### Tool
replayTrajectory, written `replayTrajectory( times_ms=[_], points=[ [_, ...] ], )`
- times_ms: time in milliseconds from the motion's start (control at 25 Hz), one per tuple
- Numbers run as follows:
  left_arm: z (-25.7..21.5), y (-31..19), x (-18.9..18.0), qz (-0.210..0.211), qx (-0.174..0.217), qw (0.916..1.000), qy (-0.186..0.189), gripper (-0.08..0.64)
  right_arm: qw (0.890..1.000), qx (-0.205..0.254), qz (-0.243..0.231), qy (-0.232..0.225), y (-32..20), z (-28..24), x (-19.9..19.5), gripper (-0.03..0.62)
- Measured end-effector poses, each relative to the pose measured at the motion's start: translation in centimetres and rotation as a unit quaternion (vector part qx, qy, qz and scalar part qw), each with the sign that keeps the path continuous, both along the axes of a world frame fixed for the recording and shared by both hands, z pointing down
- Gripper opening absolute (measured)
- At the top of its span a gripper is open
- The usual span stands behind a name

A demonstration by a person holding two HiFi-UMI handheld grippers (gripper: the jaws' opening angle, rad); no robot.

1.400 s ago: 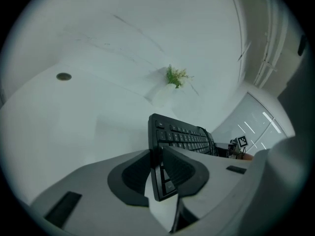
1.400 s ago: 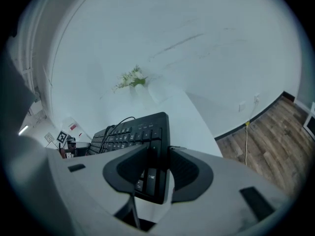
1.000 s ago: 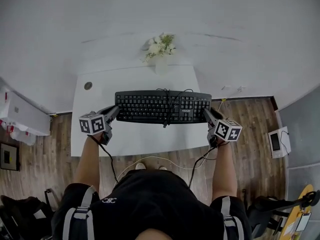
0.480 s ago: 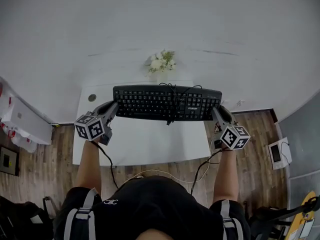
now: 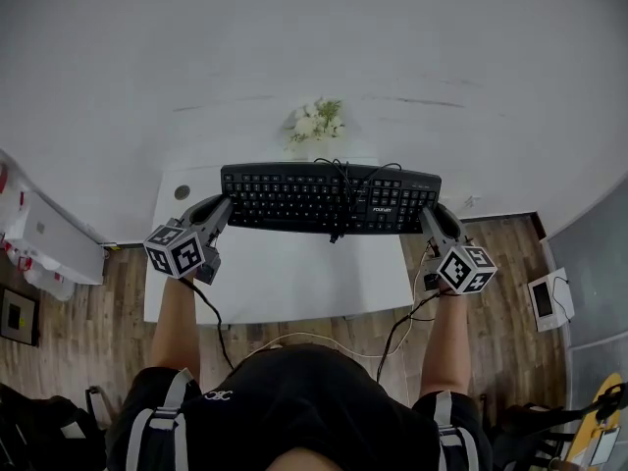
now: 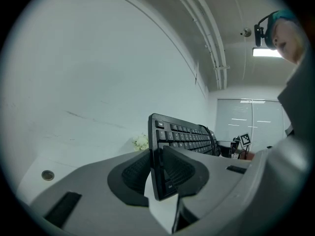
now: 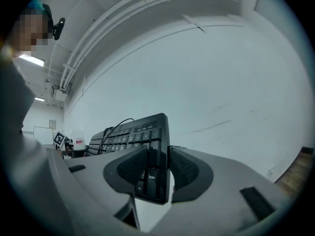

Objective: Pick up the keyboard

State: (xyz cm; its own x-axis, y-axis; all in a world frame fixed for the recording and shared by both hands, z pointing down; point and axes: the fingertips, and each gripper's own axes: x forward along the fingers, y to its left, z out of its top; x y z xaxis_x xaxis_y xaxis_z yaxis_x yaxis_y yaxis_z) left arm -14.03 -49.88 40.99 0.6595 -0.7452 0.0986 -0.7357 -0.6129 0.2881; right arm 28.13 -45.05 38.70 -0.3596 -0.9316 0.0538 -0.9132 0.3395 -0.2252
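A black keyboard [image 5: 329, 197] hangs level in the air above the white table [image 5: 285, 278], its cable [image 5: 339, 177] looped over its middle. My left gripper [image 5: 224, 207] is shut on the keyboard's left end, and my right gripper [image 5: 432, 214] is shut on its right end. In the left gripper view the keyboard [image 6: 184, 136] stands edge-on between the pads of the left gripper [image 6: 157, 168], which press on both faces. The right gripper view shows the keyboard [image 7: 128, 134] clamped the same way in the right gripper [image 7: 157, 168], near the Enter key.
A vase of white flowers [image 5: 316, 121] stands at the table's far edge by the wall. A round cable hole [image 5: 182, 191] sits at the table's back left. Cables trail from both grippers over the wooden floor. A white unit [image 5: 39, 229] stands at the left.
Both grippers have risen with the keyboard held between them; it has come up off the table and shows larger and farther up in the head view.
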Motion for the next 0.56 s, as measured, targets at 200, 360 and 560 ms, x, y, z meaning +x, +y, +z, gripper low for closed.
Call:
replayTrajectory(
  times_ms=[200,360,560],
  points=[
    [0.3,0.6,0.1,0.002,-0.005,1.0000,0.002,0.092,1.000,-0.002,0.000,0.002,0.7,-0.1,0.0,0.146],
    [0.3,0.7,0.0,0.005,-0.006,1.0000,0.003,0.092,1.000,-0.001,0.002,0.002,1.0,-0.1,-0.1,0.146],
    [0.4,1.6,-0.3,0.010,-0.008,0.9999,0.005,0.092,1.000,-0.001,0.003,0.000,1.9,0.0,-0.3,0.146]
  ],
)
